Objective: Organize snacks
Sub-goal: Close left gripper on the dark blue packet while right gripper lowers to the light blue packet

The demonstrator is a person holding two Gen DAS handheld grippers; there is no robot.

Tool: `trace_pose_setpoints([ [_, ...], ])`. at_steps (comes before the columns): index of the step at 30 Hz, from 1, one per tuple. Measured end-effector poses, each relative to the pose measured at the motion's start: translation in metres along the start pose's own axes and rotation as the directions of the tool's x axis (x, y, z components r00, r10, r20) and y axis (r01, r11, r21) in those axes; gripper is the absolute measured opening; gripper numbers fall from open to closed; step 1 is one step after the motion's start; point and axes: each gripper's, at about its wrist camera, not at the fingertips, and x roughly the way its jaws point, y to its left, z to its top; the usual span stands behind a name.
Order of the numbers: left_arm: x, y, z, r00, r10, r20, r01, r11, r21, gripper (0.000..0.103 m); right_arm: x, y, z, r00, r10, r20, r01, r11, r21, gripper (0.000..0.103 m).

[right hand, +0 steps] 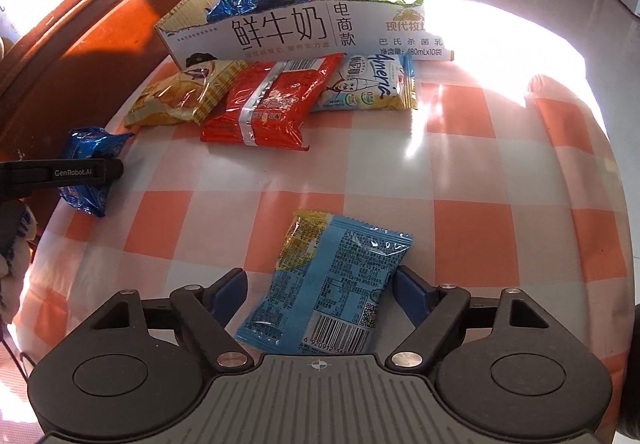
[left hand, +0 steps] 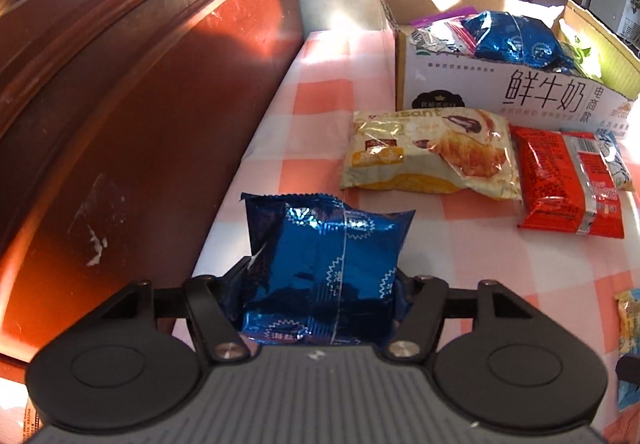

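The job is judged to be partly done. Several snacks, a dark blue foil bag among them, are already heaped in the cardboard milk box [left hand: 520, 91] at the far side of the bed [right hand: 460, 171]. Five packets are still counted outside it.

At the bed's left edge, just beside the wooden headboard [left hand: 160, 83], a blue foil packet [left hand: 328, 244] is gripped by the left gripper [left hand: 322, 276]. The fingers are set at a middling width and are seen pressed against both of its sides. Its long axis is laid along the fingers, with the crimped end pointed away toward the box.

Further right, against the box's front wall, three packets are lined up. The croissant packet [left hand: 432, 151] is laid with its long axis along the box front. The red packet [left hand: 568, 183] is overlapped on it with its long axis turned out from the box, silver seam upward. A white-and-yellow packet [right hand: 372, 83] is tucked partly under the red one.

Near the front edge, well apart from the rest, a light-blue packet [right hand: 336, 268] is laid flat and back side up between the fingers of the right gripper [right hand: 320, 280]. The right finger is seen at its edge, but a gap is left at the left finger, so it is not yet gripped. Its barcode end is pointed at the gripper and its yellow end toward the box.
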Motion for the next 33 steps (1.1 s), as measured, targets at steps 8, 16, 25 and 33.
trace_pose_setpoints([
  [8, -0.023, -0.052, -0.009, 0.999, -0.039, 0.015, 0.036, 0.981, 0.191, 0.064, 0.004, -0.020, 0.020, 0.991, 0.134, -0.026, -0.137, 0.981, -0.135, 0.070],
  [16, -0.025, -0.073, -0.009, 0.999, -0.046, 0.011, 0.042, 0.968, 0.247, 0.065, 0.000, -0.040, 0.021, 0.993, 0.105, -0.047, -0.106, 0.994, -0.033, 0.078],
  [25, -0.022, -0.077, -0.018, 1.000, -0.018, 0.000, 0.017, 0.961, 0.277, 0.067, -0.007, -0.015, 0.007, 0.997, 0.020, -0.074, -0.021, 1.000, -0.018, 0.079],
  [33, -0.021, -0.079, -0.020, 1.000, -0.015, 0.017, 0.010, 0.958, 0.287, 0.071, -0.002, 0.005, 0.001, 0.999, -0.031, -0.016, 0.028, 0.984, -0.174, 0.080],
])
